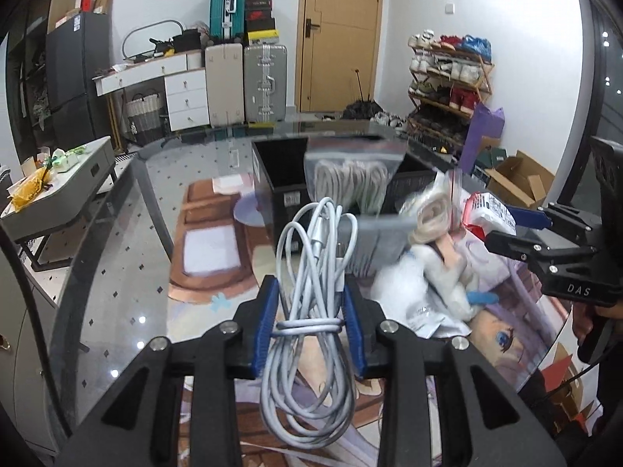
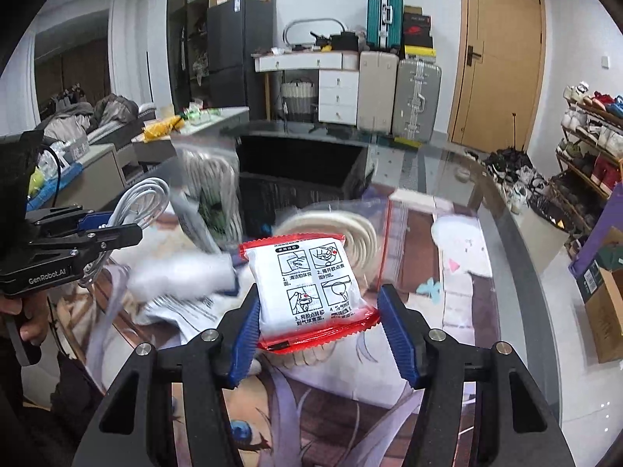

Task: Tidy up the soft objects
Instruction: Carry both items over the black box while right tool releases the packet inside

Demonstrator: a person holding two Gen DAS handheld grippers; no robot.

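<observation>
My left gripper (image 1: 310, 325) is shut on a coiled grey cable (image 1: 311, 272) and holds it above the table; it also shows in the right wrist view (image 2: 117, 227). My right gripper (image 2: 319, 330) is shut on a red-and-white packet (image 2: 311, 288) with printed instructions; it also shows in the left wrist view (image 1: 502, 229). A black bin (image 1: 288, 179) stands open behind, also in the right wrist view (image 2: 300, 179). A zip bag of white rope (image 1: 352, 179) leans at the bin. A pale plush doll (image 1: 432, 257) and another bagged coil (image 2: 350, 233) lie by it.
The glass table (image 1: 117, 241) carries a printed anime mat (image 2: 350, 408). White papers (image 2: 183, 307) lie under the plush. Suitcases (image 1: 264, 81), a drawer unit (image 1: 183, 93), a door (image 1: 338, 31) and a shoe rack (image 1: 447, 78) stand behind. Cardboard boxes (image 1: 518, 179) sit at the right.
</observation>
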